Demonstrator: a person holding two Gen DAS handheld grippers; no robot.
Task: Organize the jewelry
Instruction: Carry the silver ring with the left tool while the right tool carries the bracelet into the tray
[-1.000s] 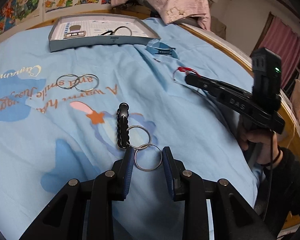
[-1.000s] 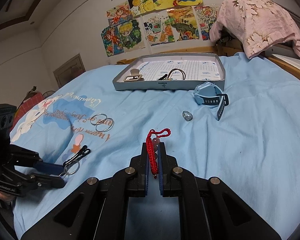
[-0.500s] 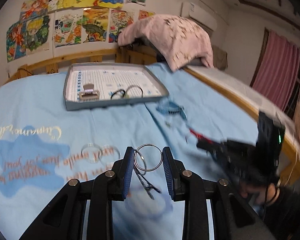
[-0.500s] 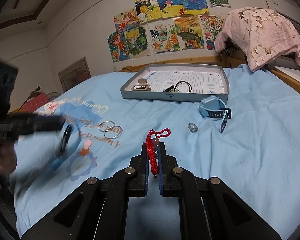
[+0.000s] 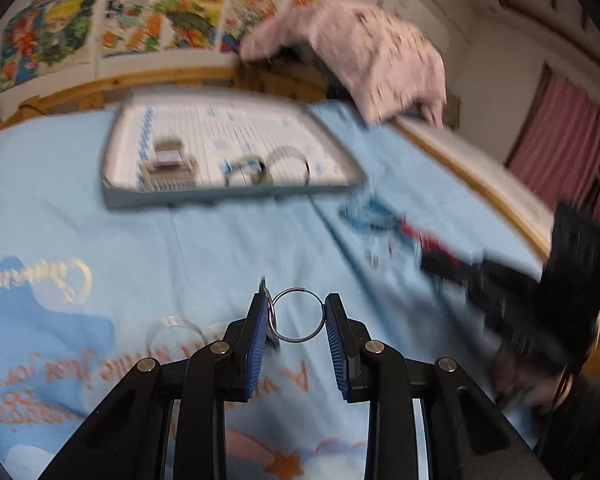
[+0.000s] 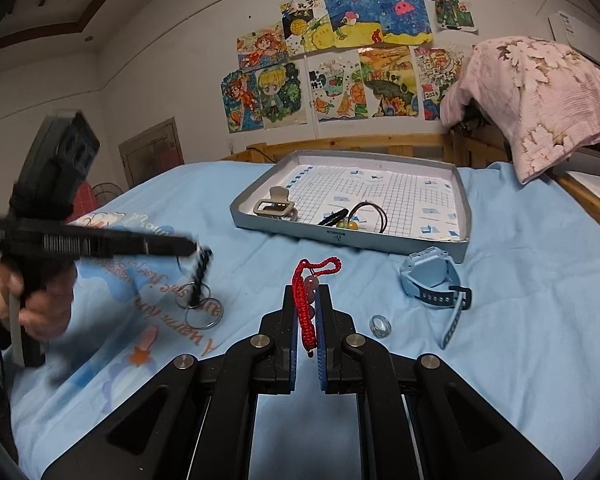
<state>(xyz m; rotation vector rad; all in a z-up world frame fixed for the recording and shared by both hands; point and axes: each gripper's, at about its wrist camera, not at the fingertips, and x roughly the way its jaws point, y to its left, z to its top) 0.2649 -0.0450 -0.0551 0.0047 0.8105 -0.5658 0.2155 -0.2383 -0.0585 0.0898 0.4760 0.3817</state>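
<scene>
My left gripper [image 5: 296, 316] is shut on a metal ring [image 5: 298, 314] of a keyring with a black braided strap [image 6: 200, 274], which hangs below it above the bed. My right gripper [image 6: 306, 312] is shut on a red cord bracelet [image 6: 306, 300] with a pink bead. The grey tray [image 6: 340, 236] stands further back on the blue sheet and holds a beige hair clip [image 6: 274, 206] and a dark hair tie [image 6: 368, 214]; it shows blurred in the left wrist view [image 5: 220, 194].
A pale blue watch [image 6: 432, 280] and a small silver ring [image 6: 380, 326] lie right of my right gripper. Two linked metal rings [image 6: 204, 312] lie on the sheet at the left. A pink blanket [image 6: 536, 96] hangs over the wooden bed frame.
My left gripper closed on the keyring, lifted it off the sheet and moves toward the tray. My right gripper, holding the red bracelet, has also moved nearer the tray.
</scene>
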